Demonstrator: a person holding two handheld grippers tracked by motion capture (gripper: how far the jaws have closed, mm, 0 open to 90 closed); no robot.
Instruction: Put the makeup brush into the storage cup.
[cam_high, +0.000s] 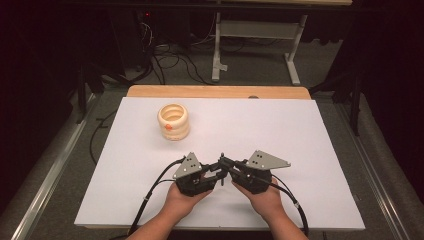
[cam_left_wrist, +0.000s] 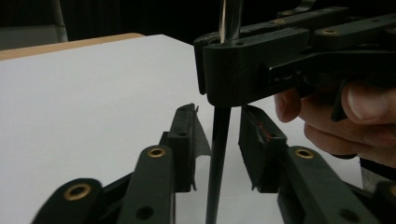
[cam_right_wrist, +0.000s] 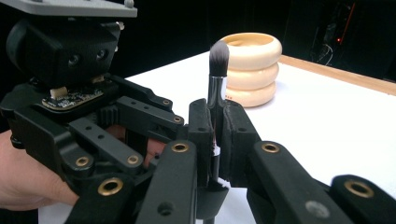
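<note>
Black brush handle (cam_left_wrist: 218, 154) stands upright between the left gripper's (cam_left_wrist: 217, 140) jaws; its pads sit narrow on either side of the shaft, a sliver of gap visible each side, so not pressing yet. No earlier look to compare.

Right gripper (cam_right_wrist: 215, 140) clamps the brush (cam_right_wrist: 217, 88) just below the metal ferrule, jaws fully closed on it, bristles up. Brush long axis: vertical, roughly square to the white surface (cam_high: 280, 130). Lower handle hangs down past the right jaws into the left gripper's gap.

High view: both grippers meet tip to tip near the front edge of the surface, left gripper (cam_high: 212, 172) and right gripper (cam_high: 227, 167) almost touching, one hand (cam_high: 182, 200) behind each.

Key relation: the handle lies dead centre between the left pads, below the right grip. Judgement: a handover is in hand; the left gripper need only close, no travel.

Farther back, left of centre: cream ring holder (cam_high: 173, 121), well apart from both grippers, opening upward. Left hand is the nearer one to it.
</note>
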